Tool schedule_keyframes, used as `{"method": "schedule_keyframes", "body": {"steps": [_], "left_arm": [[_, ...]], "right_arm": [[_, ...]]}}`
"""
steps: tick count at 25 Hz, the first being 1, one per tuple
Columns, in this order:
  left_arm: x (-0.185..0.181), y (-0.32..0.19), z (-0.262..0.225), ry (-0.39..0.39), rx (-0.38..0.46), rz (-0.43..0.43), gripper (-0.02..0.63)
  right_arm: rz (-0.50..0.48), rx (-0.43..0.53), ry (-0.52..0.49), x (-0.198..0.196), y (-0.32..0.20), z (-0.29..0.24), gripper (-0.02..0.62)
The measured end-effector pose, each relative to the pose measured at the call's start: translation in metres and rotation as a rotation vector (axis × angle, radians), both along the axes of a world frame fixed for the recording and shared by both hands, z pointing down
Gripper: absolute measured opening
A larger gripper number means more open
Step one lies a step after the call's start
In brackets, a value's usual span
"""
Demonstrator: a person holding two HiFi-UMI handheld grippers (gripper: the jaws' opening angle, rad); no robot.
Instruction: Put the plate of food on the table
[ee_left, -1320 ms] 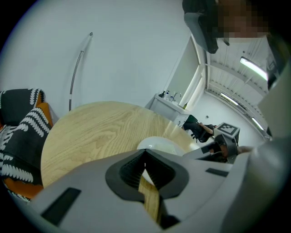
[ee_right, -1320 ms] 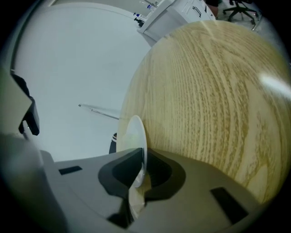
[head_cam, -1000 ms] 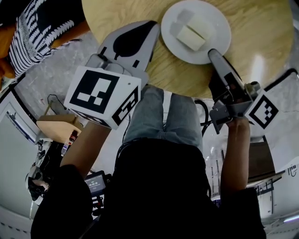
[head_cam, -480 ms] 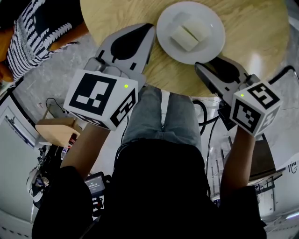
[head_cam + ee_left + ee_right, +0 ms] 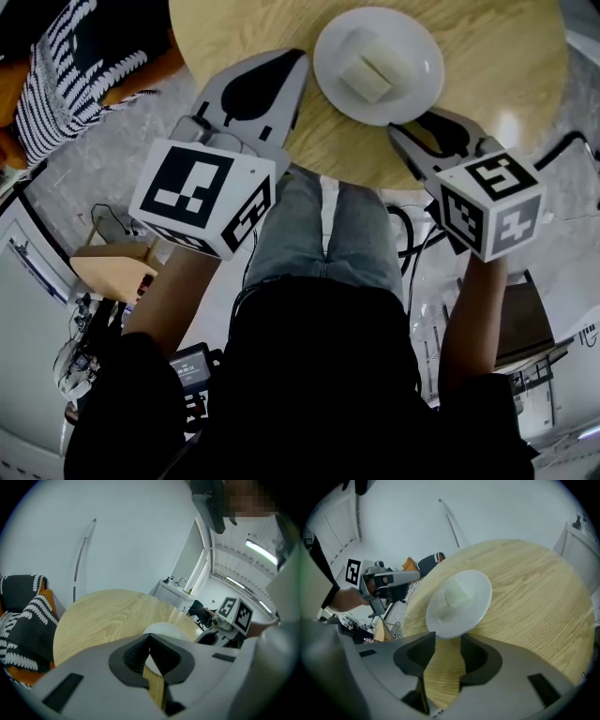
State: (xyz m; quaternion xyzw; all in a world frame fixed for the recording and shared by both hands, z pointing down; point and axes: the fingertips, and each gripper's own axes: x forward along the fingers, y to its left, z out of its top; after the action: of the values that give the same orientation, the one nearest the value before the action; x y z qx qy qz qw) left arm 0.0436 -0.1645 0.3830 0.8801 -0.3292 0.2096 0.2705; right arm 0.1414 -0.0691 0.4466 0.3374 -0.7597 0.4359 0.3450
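Note:
The white plate [image 5: 378, 66] with a pale block of food [image 5: 366, 77] rests flat on the round wooden table [image 5: 506, 66]. My right gripper [image 5: 417, 122] is open at the table's near edge. Its tips sit just short of the plate's near rim, and nothing is between them. In the right gripper view the plate [image 5: 459, 599] lies just past the spread jaws, with bare table [image 5: 534, 588] in the gap. My left gripper [image 5: 300, 56] is shut and empty, over the table edge left of the plate. Its tips meet in the left gripper view [image 5: 150, 639], with the plate [image 5: 164, 630] behind them.
A person in black-and-white striped clothing [image 5: 56, 84] sits at the table's left side. A small wooden stool [image 5: 108, 262] and cables lie on the floor at lower left. A dark chair [image 5: 520, 328] stands to the right.
My right gripper has rolled from sideways to level, its jaws have spread, and it has come off the plate's rim. The plate stays on the table. The left gripper has barely moved.

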Motion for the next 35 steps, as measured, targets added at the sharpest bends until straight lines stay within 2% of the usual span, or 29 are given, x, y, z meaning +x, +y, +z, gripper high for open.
{"method": "schedule_keyframes", "body": {"steps": [4,10,16,22,25,35], "left_arm": [[0.002,-0.002,-0.012,0.002,0.012,0.006,0.008],[0.004,0.001,-0.022,0.006,0.032,0.021,0.008],[0.006,0.006,-0.030,0.005,0.040,0.033,0.008],[0.012,0.009,-0.038,0.004,0.047,0.042,0.008],[0.011,0.008,-0.041,0.007,0.055,0.045,0.008],[0.011,0.007,-0.061,0.003,0.082,0.049,0.008]], "right_arm": [[-0.023,-0.008,0.049,0.002,0.002,0.000,0.173],[0.032,-0.044,-0.057,0.004,0.002,0.001,0.175],[-0.002,-0.025,-0.042,0.003,0.004,-0.001,0.173],[-0.096,0.007,0.083,0.004,0.007,0.006,0.171],[-0.077,0.004,0.112,0.005,0.005,0.008,0.136],[-0.050,0.027,0.194,0.010,0.002,0.011,0.076]]}}
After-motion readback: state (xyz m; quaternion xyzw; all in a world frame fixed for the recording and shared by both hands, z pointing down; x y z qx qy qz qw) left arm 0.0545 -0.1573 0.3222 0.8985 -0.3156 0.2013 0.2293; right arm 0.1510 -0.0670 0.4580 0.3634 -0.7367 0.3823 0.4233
